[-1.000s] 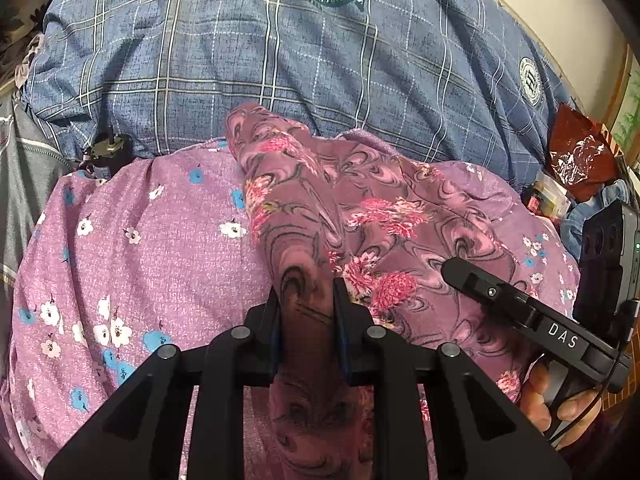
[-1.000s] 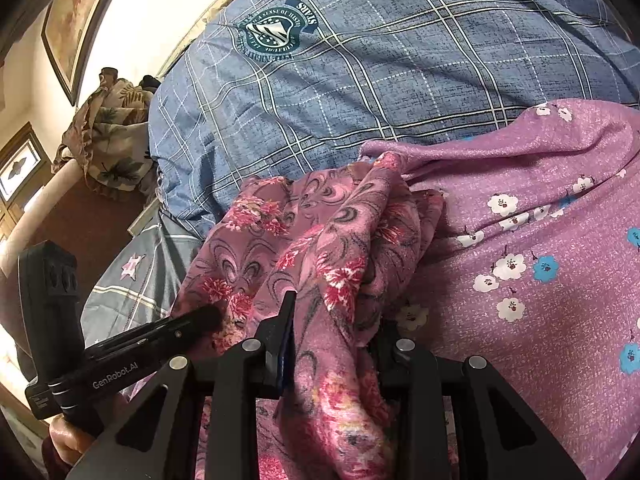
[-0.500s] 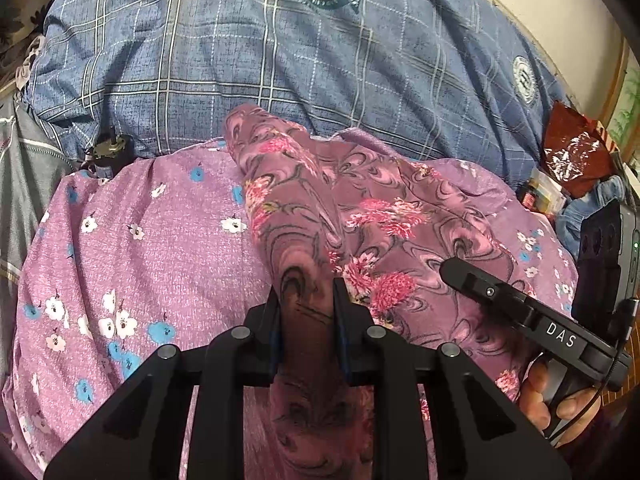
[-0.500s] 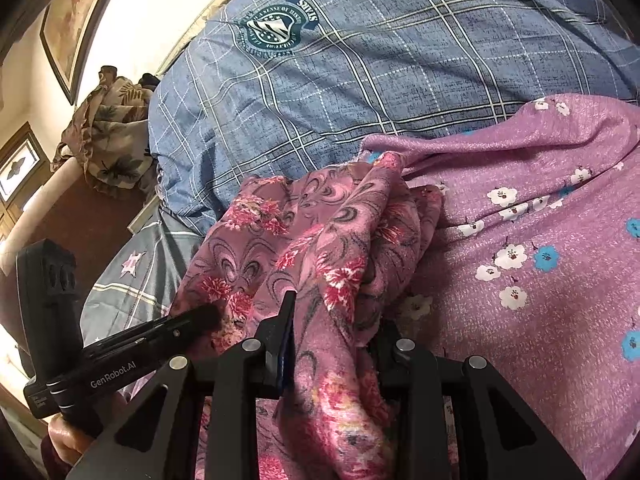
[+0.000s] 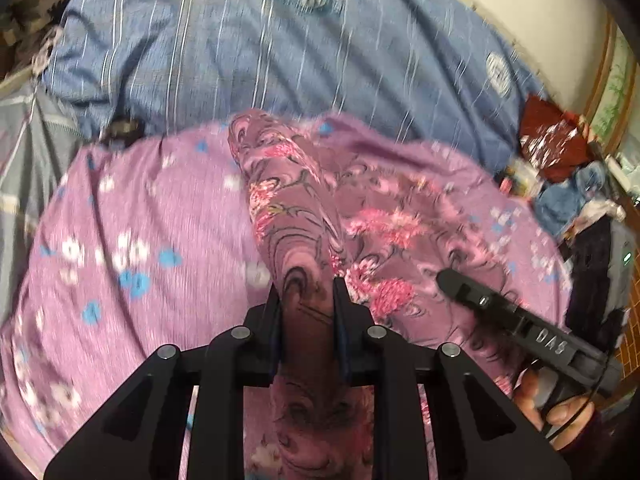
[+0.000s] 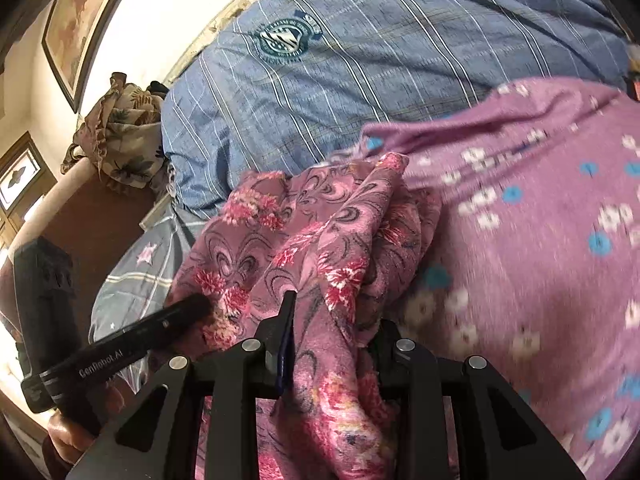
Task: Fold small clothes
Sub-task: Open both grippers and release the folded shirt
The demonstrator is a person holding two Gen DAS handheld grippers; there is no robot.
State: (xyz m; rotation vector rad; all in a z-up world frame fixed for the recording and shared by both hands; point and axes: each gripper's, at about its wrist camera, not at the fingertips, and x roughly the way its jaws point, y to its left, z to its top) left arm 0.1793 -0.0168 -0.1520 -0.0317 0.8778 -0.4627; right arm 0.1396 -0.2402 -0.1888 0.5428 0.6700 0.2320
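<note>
- Garment (image 5: pixel 296 216): the pink flowered cloth is the piece I am folding, and both of my tools have hold of it.
- My left tool (image 5: pixel 307 292) is pinching a bunched ridge of the garment; the cloth runs straight back between the two fingers (image 5: pixel 276 312) and fills the gap.
- My right tool (image 6: pixel 332 312) is pinching another bunch of the same garment (image 6: pixel 320 248); I see the cloth draped over its right finger, which is mostly hidden, with the left finger pressed against the fold.
- Seen from the left camera, the right tool (image 5: pixel 452 280) lies just beside mine with its tip on the cloth; from the right camera the left tool (image 6: pixel 192 308) likewise has its tip on the cloth's near edge.
- Between the tools the garment hangs in loose folds, and its far end rests on the purple sheet with small flowers (image 5: pixel 140 220).
- Beyond that sheet is the blue checked quilt (image 5: pixel 280 60), with a red packet (image 5: pixel 552 140) off to the right at the bed's edge.
- Both views are smeared, so I judge the tools to be moving together.
- My reading of the step: I am carrying the gripped edge to lay the cloth out or bring it over on itself; no tidy fold shows yet, so the task looks early.
- Next move calls for keeping both pinches firm and level, drawing the cloth taut so the slack folds flatten, then lowering it onto the purple sheet before letting go.
</note>
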